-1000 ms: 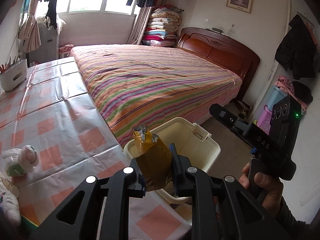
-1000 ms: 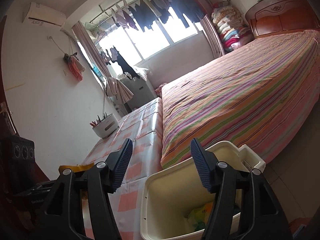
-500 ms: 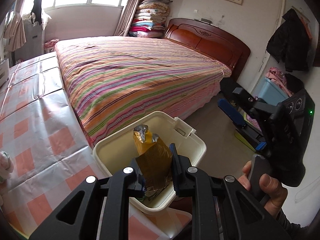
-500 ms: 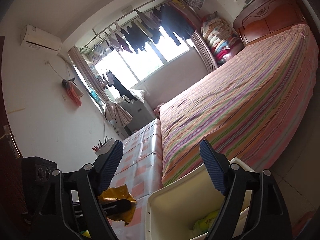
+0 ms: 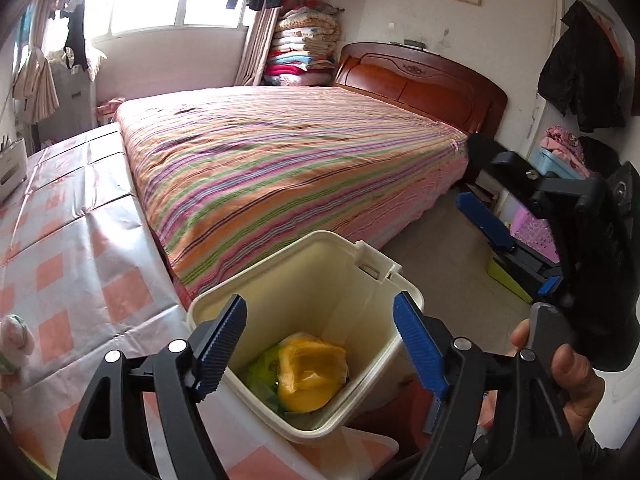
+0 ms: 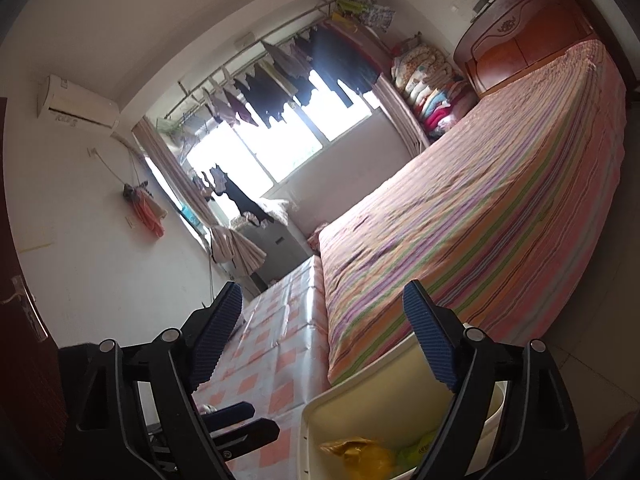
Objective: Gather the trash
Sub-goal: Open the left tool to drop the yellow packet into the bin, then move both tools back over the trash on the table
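Note:
A cream plastic trash bin stands beside the table's edge, below my left gripper, which is open and empty right above its mouth. A yellow-gold wrapper lies inside the bin on green trash. My right gripper is open and empty, held to the right of the bin; it shows in the left wrist view. The bin and the wrapper also show in the right wrist view.
A table with a pink-checked shiny cloth is on the left, with a white soft toy and a white holder on it. A striped bed lies just behind the bin. Boxes stand on the floor at right.
My left gripper moved over the bin, opened and let go of the yellow-gold wrapper, which now lies inside the bin. My right gripper tilted upward and away.

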Demonstrator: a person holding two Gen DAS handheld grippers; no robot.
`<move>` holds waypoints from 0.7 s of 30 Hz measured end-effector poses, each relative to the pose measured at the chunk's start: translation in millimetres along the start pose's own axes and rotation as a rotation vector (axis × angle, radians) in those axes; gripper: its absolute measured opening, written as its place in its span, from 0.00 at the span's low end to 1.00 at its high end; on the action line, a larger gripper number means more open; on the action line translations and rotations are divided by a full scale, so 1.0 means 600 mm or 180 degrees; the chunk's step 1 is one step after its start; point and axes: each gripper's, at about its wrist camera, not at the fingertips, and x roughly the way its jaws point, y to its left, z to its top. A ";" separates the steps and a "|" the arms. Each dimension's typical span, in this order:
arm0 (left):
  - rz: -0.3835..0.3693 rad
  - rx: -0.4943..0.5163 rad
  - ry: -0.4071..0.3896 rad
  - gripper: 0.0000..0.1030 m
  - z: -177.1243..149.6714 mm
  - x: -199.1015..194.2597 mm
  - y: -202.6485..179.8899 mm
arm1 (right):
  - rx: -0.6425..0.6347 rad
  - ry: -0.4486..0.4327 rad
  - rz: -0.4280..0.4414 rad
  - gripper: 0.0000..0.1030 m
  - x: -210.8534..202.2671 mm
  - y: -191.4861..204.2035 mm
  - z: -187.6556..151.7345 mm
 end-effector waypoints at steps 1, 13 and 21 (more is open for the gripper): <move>0.0011 -0.0055 -0.0012 0.72 0.001 -0.005 0.008 | 0.0007 -0.0061 -0.0020 0.80 -0.006 0.003 0.003; 0.0559 -0.0505 -0.0348 0.72 -0.001 -0.118 0.134 | 0.0014 -0.0322 0.1061 0.94 -0.136 0.320 0.040; 0.0604 -0.0785 -0.0394 0.72 -0.028 -0.175 0.202 | -0.0339 -0.0095 0.1454 0.94 -0.147 0.474 0.023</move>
